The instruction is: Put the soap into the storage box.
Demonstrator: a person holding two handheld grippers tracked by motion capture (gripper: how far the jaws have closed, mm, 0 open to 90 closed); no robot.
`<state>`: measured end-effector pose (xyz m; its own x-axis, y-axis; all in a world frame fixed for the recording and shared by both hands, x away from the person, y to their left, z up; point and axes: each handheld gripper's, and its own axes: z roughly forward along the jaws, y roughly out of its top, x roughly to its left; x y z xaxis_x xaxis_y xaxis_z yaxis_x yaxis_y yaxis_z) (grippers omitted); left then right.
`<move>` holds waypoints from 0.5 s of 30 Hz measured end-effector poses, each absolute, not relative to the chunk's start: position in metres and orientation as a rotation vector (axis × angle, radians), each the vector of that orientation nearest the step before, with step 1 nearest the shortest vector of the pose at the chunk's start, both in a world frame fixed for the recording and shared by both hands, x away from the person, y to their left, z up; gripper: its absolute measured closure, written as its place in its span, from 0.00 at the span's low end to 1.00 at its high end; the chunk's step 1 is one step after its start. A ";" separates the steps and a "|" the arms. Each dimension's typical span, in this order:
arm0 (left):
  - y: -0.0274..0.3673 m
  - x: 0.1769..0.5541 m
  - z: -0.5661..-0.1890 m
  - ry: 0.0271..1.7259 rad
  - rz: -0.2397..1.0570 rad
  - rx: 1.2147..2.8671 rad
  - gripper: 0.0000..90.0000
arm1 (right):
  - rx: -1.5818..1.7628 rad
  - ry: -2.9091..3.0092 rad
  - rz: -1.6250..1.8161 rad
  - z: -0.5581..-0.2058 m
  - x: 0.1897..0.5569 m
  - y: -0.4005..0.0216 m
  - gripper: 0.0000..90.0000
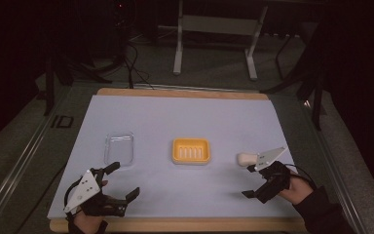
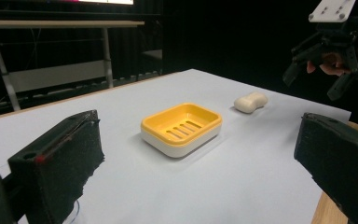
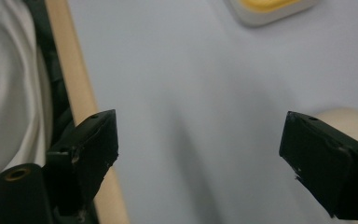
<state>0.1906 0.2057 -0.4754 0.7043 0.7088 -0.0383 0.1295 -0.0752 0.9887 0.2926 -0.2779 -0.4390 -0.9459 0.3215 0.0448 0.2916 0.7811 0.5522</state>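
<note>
A yellow soap dish [image 1: 191,150] with a white base sits mid-table; the left gripper view has it [image 2: 182,128] straight ahead. A cream soap bar [image 1: 246,159] lies to its right, flat on the sheet [image 2: 250,102]. My right gripper [image 1: 249,181] hovers just in front of the soap, open and empty. In the right gripper view its jaws [image 3: 200,144] stand wide apart, and the soap [image 3: 349,119] peeks out behind the right-hand jaw. My left gripper [image 1: 123,180] is open near the front left edge, holding nothing [image 2: 198,158].
A clear plastic tray [image 1: 119,148] lies left of the dish. A white sheet [image 1: 185,117] covers the table, with a wooden edge [image 1: 175,225] along the front. A metal stand [image 1: 214,29] is on the floor beyond the table.
</note>
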 end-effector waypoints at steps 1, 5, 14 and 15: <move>0.206 0.191 -0.475 0.698 0.548 1.602 0.01 | 0.486 2.927 0.852 -0.440 0.293 -0.275 0.13; 0.205 0.191 -0.476 0.696 0.546 1.607 0.01 | 0.453 2.934 0.788 -0.440 0.294 -0.270 0.13; 0.204 0.191 -0.476 0.691 0.538 1.613 0.01 | 0.385 3.050 0.555 -0.437 0.295 -0.257 0.13; 0.204 0.191 -0.476 0.691 0.537 1.613 0.01 | 0.373 3.074 0.525 -0.438 0.295 -0.256 0.13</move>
<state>0.1910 0.2039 -0.4763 0.7132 0.6999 -0.0386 0.1345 -0.0826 0.9875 0.2955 -0.2557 -0.4378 -0.9717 0.2329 0.0386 0.2325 0.9159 0.3271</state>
